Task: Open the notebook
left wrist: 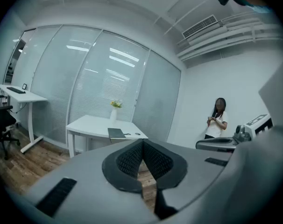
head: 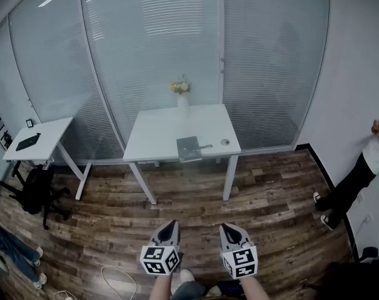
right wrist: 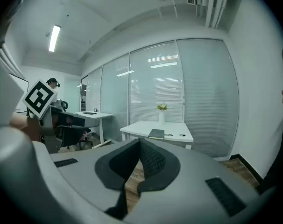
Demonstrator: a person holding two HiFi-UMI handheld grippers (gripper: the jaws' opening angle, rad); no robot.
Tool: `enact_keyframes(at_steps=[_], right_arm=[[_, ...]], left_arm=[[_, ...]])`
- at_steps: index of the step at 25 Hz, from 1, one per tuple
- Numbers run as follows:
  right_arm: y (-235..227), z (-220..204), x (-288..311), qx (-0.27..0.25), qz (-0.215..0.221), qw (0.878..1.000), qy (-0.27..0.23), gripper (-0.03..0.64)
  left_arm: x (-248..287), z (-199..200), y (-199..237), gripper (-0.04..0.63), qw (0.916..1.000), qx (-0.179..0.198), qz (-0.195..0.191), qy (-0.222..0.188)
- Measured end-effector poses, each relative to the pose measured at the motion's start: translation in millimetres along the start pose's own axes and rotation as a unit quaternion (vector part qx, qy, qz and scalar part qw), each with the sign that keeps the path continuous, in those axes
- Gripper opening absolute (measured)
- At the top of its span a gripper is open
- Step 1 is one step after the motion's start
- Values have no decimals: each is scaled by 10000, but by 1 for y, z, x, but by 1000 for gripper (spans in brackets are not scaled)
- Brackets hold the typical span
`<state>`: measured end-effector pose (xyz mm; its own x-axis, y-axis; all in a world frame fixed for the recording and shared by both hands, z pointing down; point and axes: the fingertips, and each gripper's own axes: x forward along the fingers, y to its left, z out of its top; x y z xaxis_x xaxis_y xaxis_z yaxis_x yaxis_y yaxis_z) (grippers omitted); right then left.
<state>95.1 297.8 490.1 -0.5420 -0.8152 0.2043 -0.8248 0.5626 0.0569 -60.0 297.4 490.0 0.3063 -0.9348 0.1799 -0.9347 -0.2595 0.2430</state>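
A closed grey notebook (head: 189, 147) lies near the front edge of a white table (head: 158, 133), far ahead of me across the wooden floor. It also shows small in the left gripper view as the notebook (left wrist: 116, 133) and in the right gripper view as the notebook (right wrist: 156, 134). A dark pen (head: 205, 146) lies just right of it. My left gripper (head: 170, 227) and right gripper (head: 231, 230) hover side by side low in the head view, well short of the table. Both are shut with nothing between the jaws.
A white vase of yellow flowers (head: 182, 94) stands at the table's back edge, and a small round object (head: 225, 142) lies right of the pen. A second white desk (head: 42, 136) and black chair (head: 34, 189) stand left. A person (head: 358, 177) stands at the right wall.
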Motion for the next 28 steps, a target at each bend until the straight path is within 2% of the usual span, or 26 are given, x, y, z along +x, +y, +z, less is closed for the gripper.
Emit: enact_keyframes(at_steps=[10,13,15,20,22,28], right_arm=[[-3,-5,-7,-15,42,9999,112,14],[-8,-4,-8,-60,-46,9999,121,14],[-13,-5,-11,-74,-67,9998,155,45],[-35,-2,-11,-2,-183,9997,140,103],[-40,-3,-9,-10,-190,9997,183,114],[-57,-11,7,42,-242,9992,320,121]], left_arm=[[-1,-10,-16,25,9999,-49,-67,89],[4,-12,-18,26,9995,217,-38,238],[8,-14,-24,28,9979,506,-58,405],[25,-22,-31,69,9850,1465,82,912],[32,-22,-31,91,9822,1587,61,1000],[59,-24,-27,97,9819,1557,-42,1075]])
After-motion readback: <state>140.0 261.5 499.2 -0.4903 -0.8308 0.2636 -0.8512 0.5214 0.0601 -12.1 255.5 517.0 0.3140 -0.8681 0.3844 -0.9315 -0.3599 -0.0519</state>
